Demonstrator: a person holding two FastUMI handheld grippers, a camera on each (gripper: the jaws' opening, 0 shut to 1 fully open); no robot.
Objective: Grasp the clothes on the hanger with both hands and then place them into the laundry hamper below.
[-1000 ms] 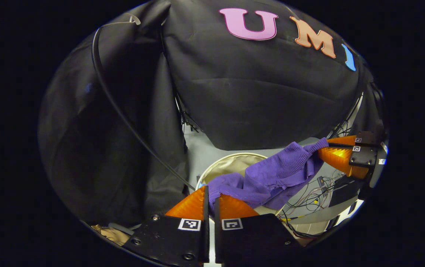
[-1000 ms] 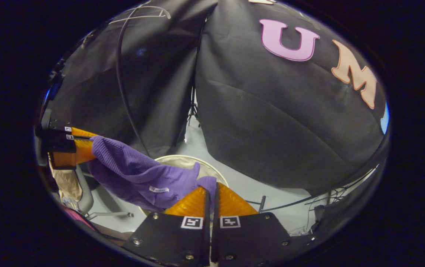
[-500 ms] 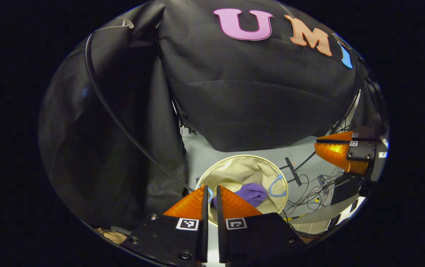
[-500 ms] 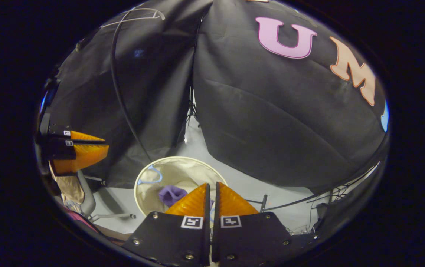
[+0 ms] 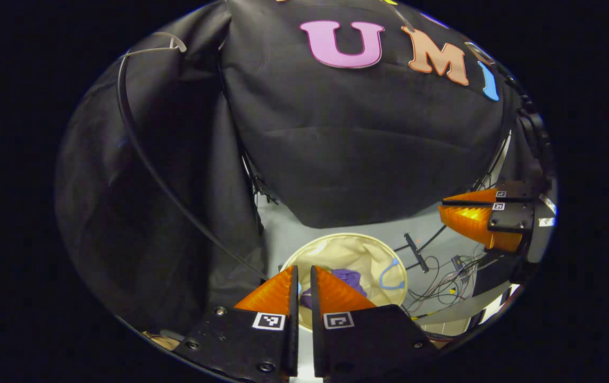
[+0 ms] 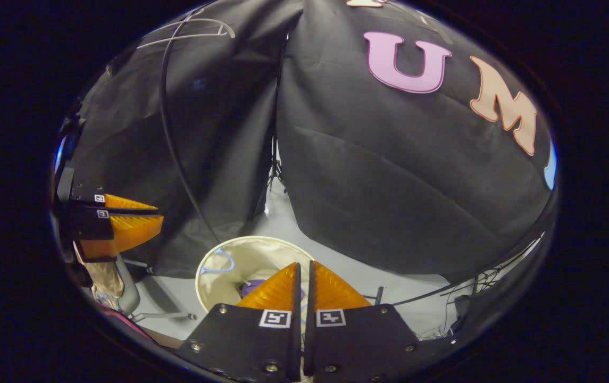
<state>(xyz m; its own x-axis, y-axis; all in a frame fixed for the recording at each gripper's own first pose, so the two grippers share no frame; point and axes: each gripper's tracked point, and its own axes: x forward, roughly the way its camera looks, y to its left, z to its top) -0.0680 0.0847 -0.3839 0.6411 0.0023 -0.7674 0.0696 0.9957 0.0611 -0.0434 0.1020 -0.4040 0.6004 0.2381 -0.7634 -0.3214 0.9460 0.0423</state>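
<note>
Down in the laundry hamper [image 5: 348, 250] lies the purple garment [image 5: 348, 277], bunched in a small heap at the bottom of the cream fabric lining, with a pale blue handle loop [image 5: 389, 268] lying against the inside wall beside it. The left gripper [image 5: 304, 272] hangs above the hamper's near rim, its 2 fingers almost pressed together with just a thin slit between them, and nothing is caught in that slit. Over at the right edge of the left gripper view, the right gripper [image 5: 445, 206] floats high above the floor, well apart from the hamper. From the right gripper view, the right gripper's fingers [image 6: 330, 290] also sit nearly closed and empty, the purple garment [image 6: 252, 288] peeking out just behind them inside the hamper [image 6: 219, 260]. The left gripper [image 6: 158, 215] shows at the left edge, fingers close together, holding nothing.
</note>
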